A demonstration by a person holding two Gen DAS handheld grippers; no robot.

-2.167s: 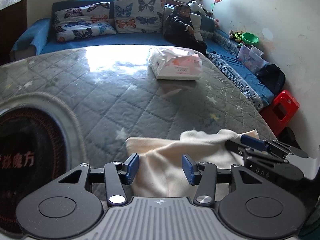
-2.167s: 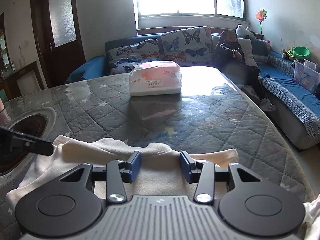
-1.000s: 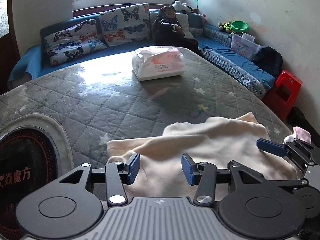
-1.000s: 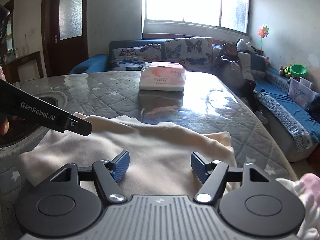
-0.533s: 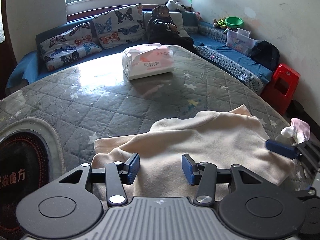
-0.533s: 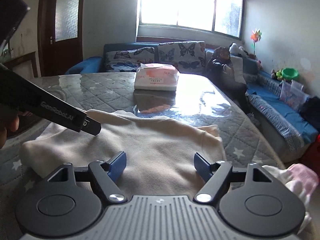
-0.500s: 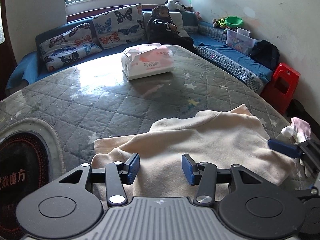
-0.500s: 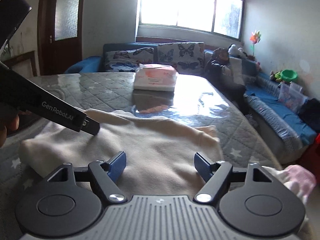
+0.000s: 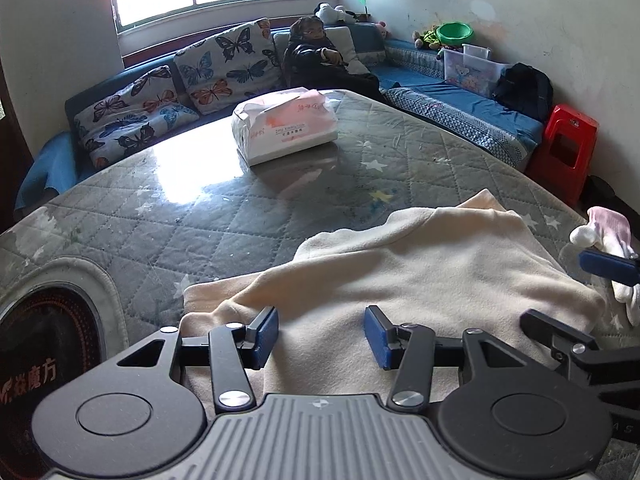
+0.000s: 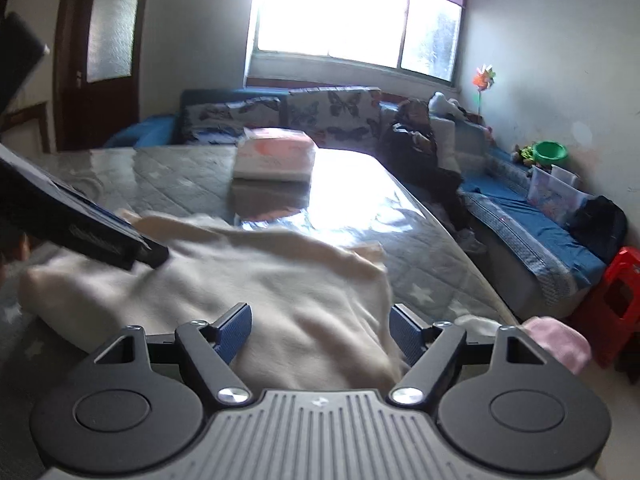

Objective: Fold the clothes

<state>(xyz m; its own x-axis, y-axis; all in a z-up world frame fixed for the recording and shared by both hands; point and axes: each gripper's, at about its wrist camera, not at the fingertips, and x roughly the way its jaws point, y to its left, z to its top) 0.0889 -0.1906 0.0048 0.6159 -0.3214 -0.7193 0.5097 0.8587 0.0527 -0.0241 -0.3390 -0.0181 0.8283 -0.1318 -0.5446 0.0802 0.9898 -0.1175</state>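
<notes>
- The cream garment point(image 9: 420, 272) lies spread on the near part of the quilted worktop point(image 9: 240, 216), reaching its right edge.
- The left hand-held gripper point(image 9: 320, 336) hovers over the garment's near hem, jaws apart and opening, gripping nothing.
- The right hand-held gripper point(image 10: 320, 334) stands wide open over the garment's right side, pads clear of the cloth.
- A tissue pack point(image 9: 286, 130) sits well beyond.

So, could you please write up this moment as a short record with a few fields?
garment: cream fleece top, spread loosely on the quilted table cover
left tongs: opening, above the near hem, nothing gripped
right tongs: open over the top's right edge
also on table: pack of tissues, far side
table's right edge: pink and white cloth
</notes>
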